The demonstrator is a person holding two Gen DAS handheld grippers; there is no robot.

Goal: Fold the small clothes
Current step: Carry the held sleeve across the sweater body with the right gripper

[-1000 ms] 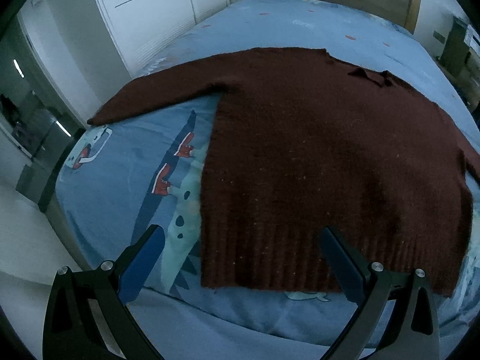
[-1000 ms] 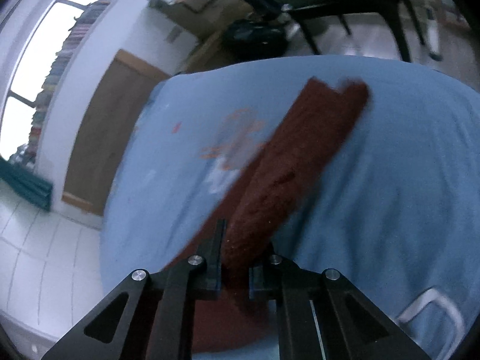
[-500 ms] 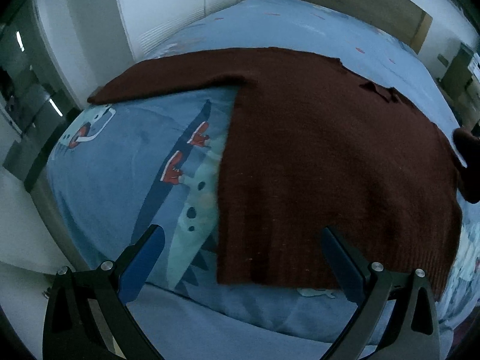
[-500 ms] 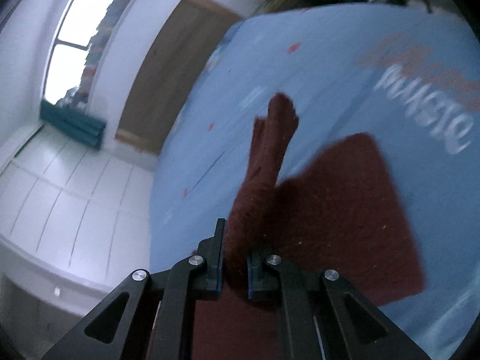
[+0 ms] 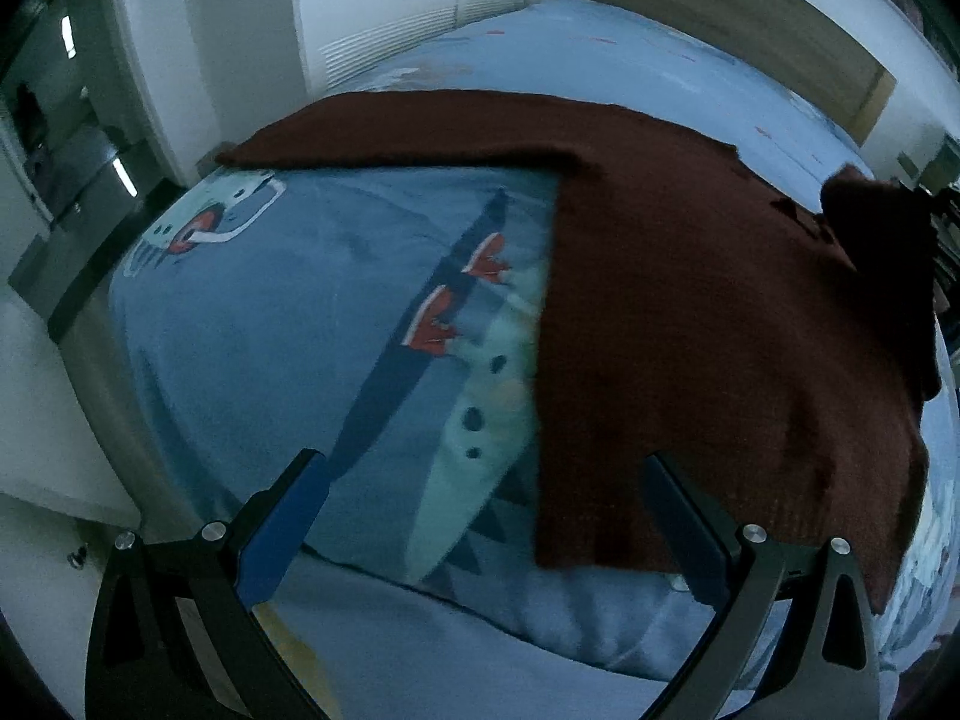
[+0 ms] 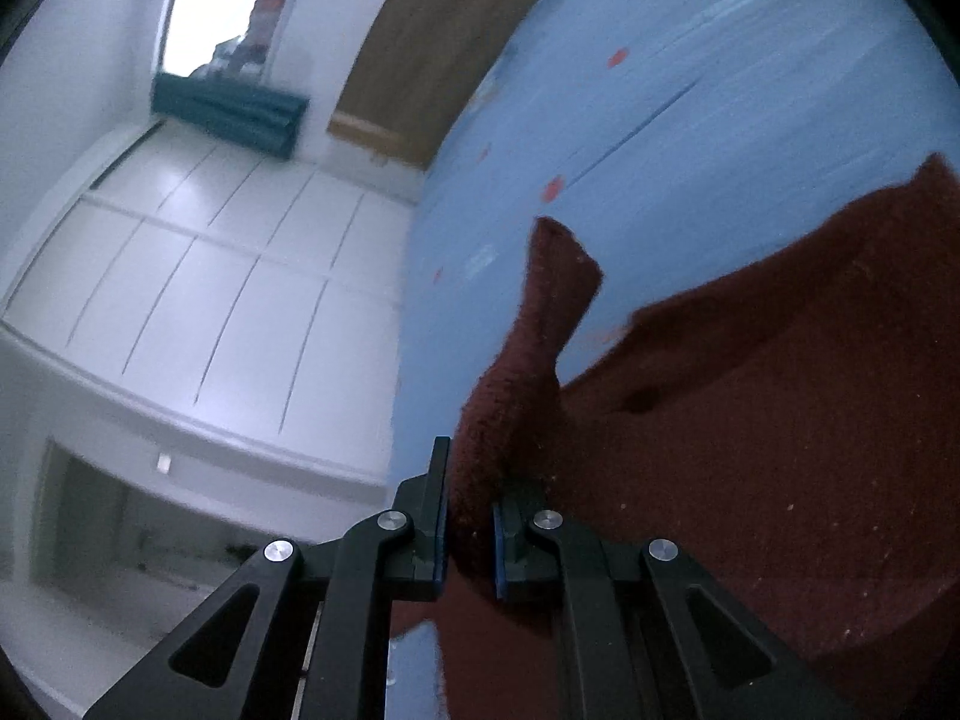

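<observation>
A blue bedsheet [image 5: 252, 324] with a cartoon print of red sneakers [image 5: 462, 294] and a pale teal figure covers the bed. Past the bed's far side stands a white wardrobe [image 6: 198, 276] with panelled doors, and a wooden headboard [image 6: 420, 48] rises at the bed's end. A folded teal blanket [image 6: 228, 111] sits on top of the wardrobe, below a bright window [image 6: 216, 6].

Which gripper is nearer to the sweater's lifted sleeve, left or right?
Right. The right gripper is shut on the dark red knitted sweater's sleeve. The left gripper hangs open above the sweater's hem, apart from that sleeve.
</observation>
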